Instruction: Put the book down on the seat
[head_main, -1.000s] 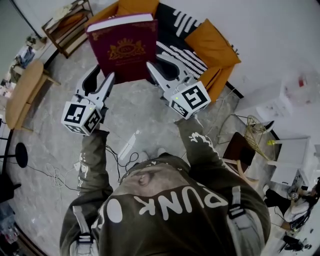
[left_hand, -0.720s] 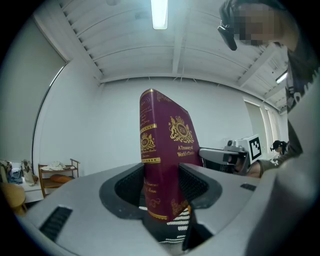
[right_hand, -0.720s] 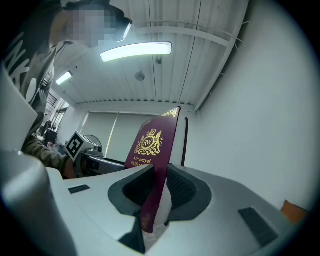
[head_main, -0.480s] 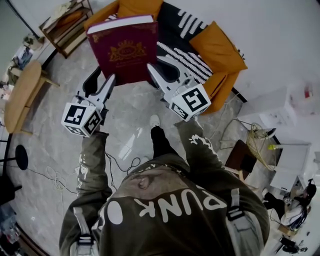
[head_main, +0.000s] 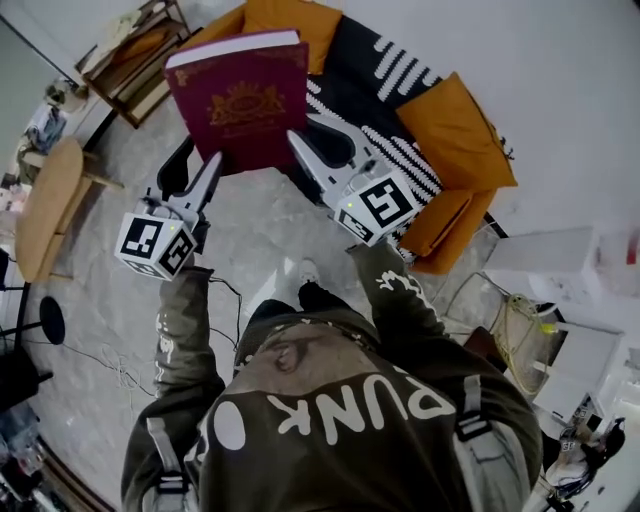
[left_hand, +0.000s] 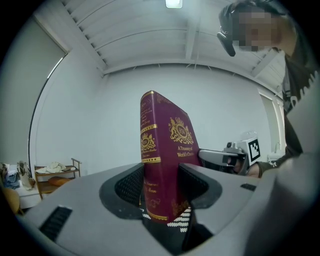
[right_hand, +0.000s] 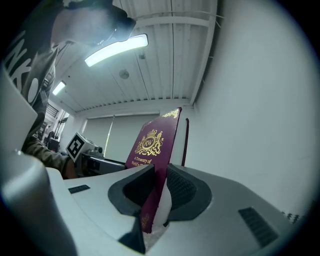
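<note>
A thick maroon book (head_main: 240, 100) with a gold crest is held upright in the air between both grippers. My left gripper (head_main: 200, 162) is shut on its lower left edge and my right gripper (head_main: 315, 142) on its lower right edge. The left gripper view has the book's spine (left_hand: 150, 150) standing between the jaws of the left gripper (left_hand: 162, 192). In the right gripper view the cover (right_hand: 155, 145) is pinched by the right gripper (right_hand: 157, 192). The seat is an orange sofa (head_main: 455, 140) with a black-and-white striped throw (head_main: 395, 140), below and beyond the book.
A wooden shelf unit (head_main: 135, 50) stands at the upper left and a round wooden table (head_main: 45, 195) at the left edge, with a black stool (head_main: 45, 320) near it. Cables (head_main: 110, 365) lie on the floor. White furniture (head_main: 560, 265) stands to the right.
The person has stepped toward the sofa, which now shows more fully at right. Both grippers stay shut on the book, which has shifted slightly left.
</note>
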